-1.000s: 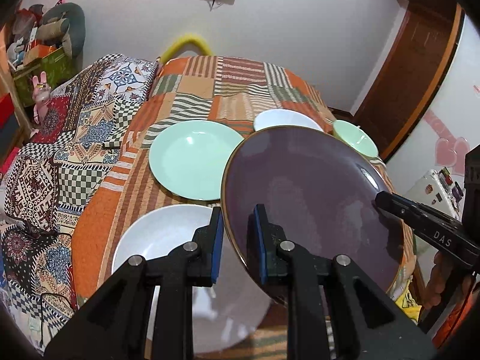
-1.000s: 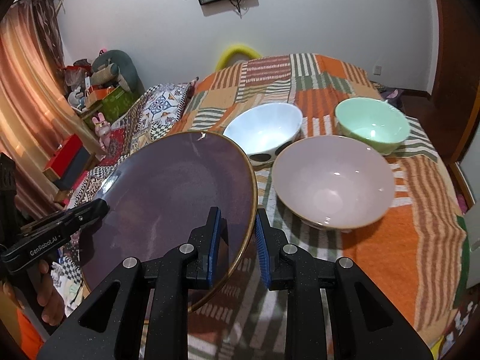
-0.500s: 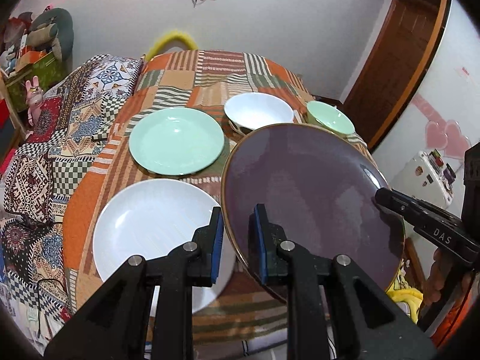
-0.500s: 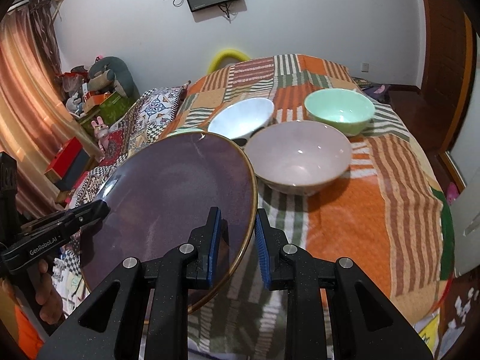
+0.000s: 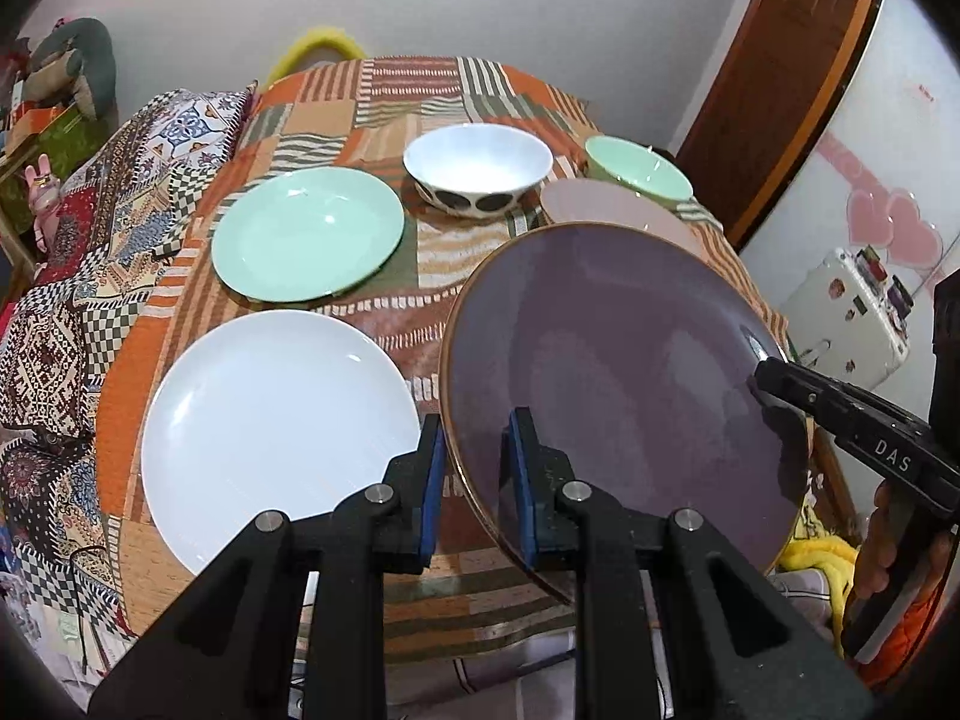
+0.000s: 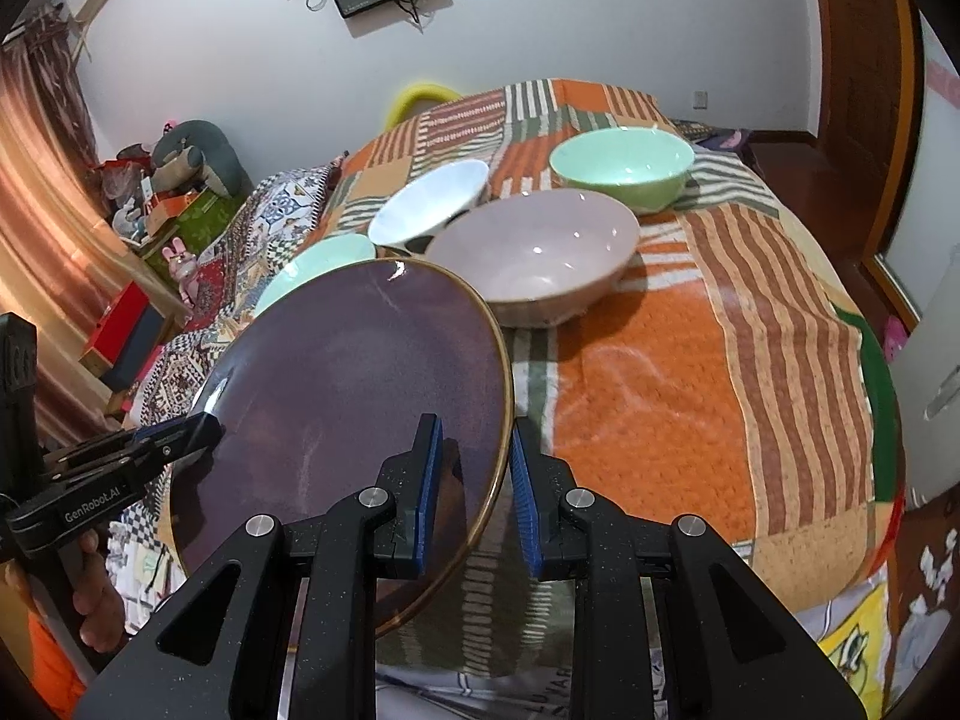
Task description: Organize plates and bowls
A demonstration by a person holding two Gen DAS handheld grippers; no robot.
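A dark purple plate with a gold rim (image 5: 624,372) (image 6: 354,402) is held in the air above the table's near edge. My left gripper (image 5: 474,480) is shut on its left rim and my right gripper (image 6: 474,480) is shut on its right rim. On the patchwork cloth lie a white plate (image 5: 276,420), a mint green plate (image 5: 306,234) (image 6: 324,261), a white bowl with black spots (image 5: 477,168) (image 6: 429,204), a pink bowl (image 6: 534,252) (image 5: 606,210) and a mint green bowl (image 6: 621,165) (image 5: 636,168).
The round table (image 6: 660,390) is covered with an orange patchwork cloth. A patterned bed (image 5: 72,276) lies to the left. A wooden door (image 5: 780,78) and a small white case (image 5: 846,318) stand to the right. A yellow chair back (image 5: 318,48) shows behind the table.
Both grippers have risen and drawn back with the purple plate. More of the table shows beneath it. The plates and bowls on the cloth have not moved.
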